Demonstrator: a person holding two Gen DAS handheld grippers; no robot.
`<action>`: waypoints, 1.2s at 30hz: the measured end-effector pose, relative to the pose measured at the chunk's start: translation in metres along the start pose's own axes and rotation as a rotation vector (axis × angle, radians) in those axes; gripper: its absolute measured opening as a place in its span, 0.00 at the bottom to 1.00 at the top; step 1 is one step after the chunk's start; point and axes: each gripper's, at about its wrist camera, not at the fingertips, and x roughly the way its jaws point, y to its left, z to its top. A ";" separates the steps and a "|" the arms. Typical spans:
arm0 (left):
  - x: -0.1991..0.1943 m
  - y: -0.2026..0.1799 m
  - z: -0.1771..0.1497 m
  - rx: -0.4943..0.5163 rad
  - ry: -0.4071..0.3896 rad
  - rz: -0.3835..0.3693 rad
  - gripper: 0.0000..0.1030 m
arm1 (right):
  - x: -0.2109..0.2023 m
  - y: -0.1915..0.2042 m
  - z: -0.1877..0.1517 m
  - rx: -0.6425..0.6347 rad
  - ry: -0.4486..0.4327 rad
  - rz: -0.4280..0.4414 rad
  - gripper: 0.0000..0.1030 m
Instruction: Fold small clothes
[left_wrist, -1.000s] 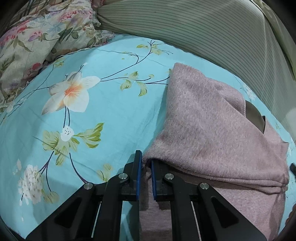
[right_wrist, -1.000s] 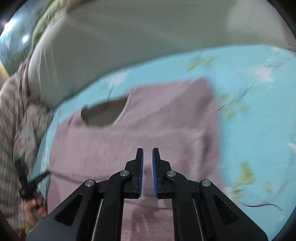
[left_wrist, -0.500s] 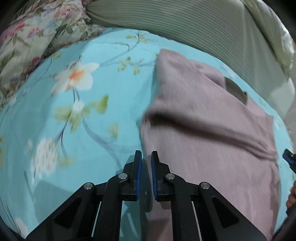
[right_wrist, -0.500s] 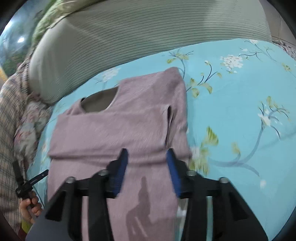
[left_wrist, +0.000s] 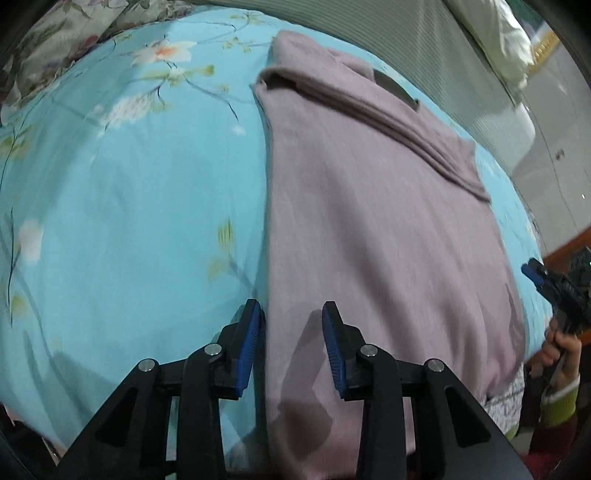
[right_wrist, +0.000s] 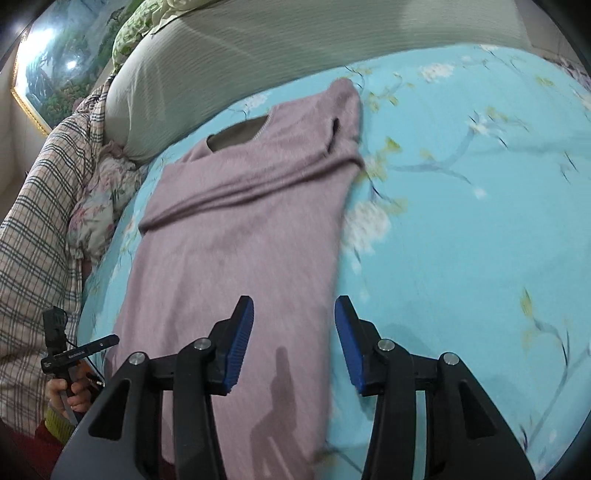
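The mauve sweater (left_wrist: 369, 221) lies lengthwise near the bed's (left_wrist: 129, 221) front edge, its hem cut off below. Left gripper (left_wrist: 291, 345) and right gripper (right_wrist: 293, 341) hover spread apart, empty. No label is readable.

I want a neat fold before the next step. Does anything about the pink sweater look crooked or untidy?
Mostly tidy. The pink sweater lies flat on the blue floral sheet, sleeves folded across the chest. The sleeve band runs at a slant with some ridges, and its end bunches slightly. Both claws hang open, holding nothing.
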 end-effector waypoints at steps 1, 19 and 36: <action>-0.004 0.000 -0.008 0.005 0.008 -0.015 0.34 | -0.004 -0.004 -0.006 0.008 0.010 0.010 0.46; -0.023 -0.009 -0.066 0.075 0.081 -0.142 0.31 | -0.024 -0.005 -0.117 -0.064 0.220 0.289 0.46; -0.010 -0.014 -0.085 0.160 0.154 -0.165 0.12 | 0.003 -0.009 -0.130 -0.056 0.274 0.384 0.10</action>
